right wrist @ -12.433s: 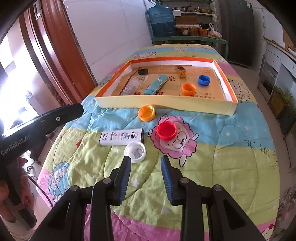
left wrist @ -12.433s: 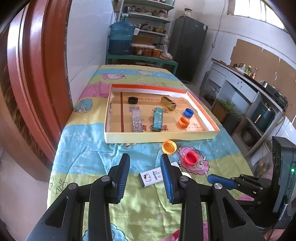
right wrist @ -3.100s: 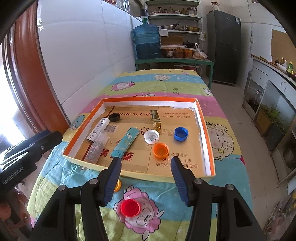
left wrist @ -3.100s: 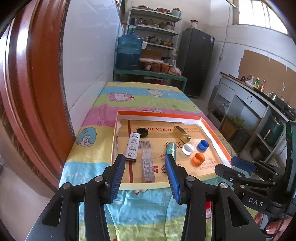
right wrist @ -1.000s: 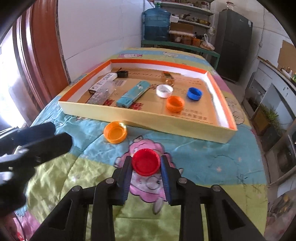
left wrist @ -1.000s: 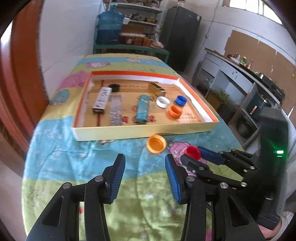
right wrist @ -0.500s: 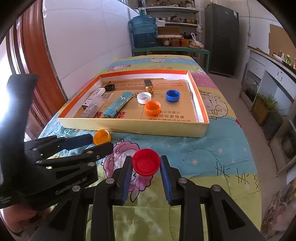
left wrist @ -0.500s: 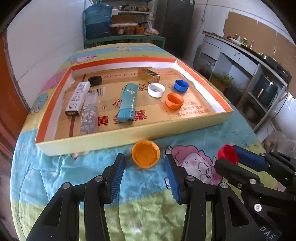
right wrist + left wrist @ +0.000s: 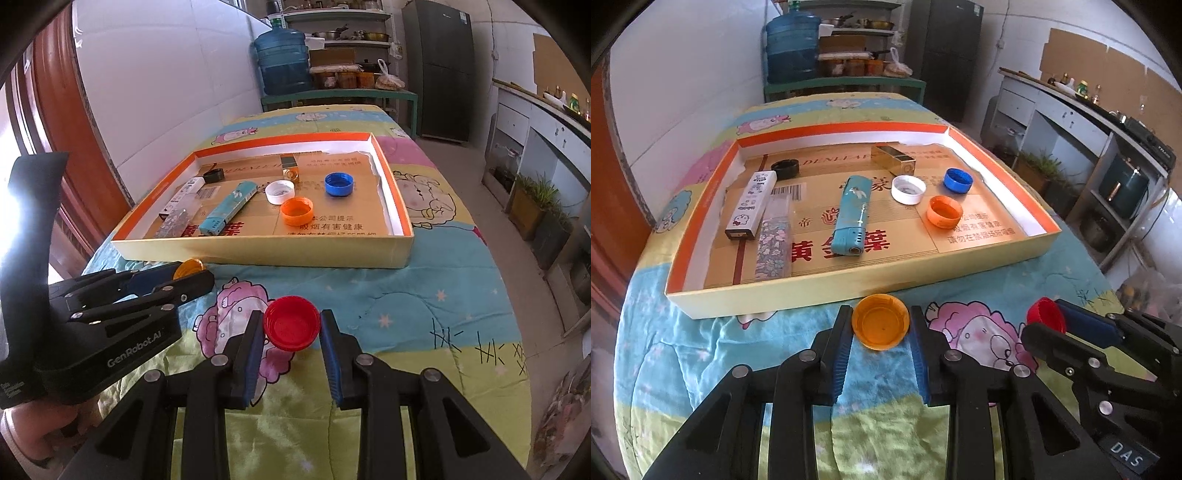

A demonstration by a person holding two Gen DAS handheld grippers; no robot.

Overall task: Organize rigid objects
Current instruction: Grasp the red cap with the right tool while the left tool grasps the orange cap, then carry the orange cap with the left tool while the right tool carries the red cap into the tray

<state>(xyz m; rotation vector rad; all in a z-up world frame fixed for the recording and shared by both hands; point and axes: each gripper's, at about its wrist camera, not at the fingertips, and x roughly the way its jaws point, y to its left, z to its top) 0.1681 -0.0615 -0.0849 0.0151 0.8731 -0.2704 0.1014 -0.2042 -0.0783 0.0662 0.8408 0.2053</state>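
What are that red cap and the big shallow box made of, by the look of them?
The red cap, between the pads of the right hand-held gripper, looks like moulded plastic: glossy, with a ribbed rim. The shallow box appears to be cardboard: matte cream walls, folded orange-printed edges, and a printed brown carton sheet lining its floor.

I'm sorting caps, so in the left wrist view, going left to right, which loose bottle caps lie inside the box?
Black cap → white cap → orange cap → blue cap.
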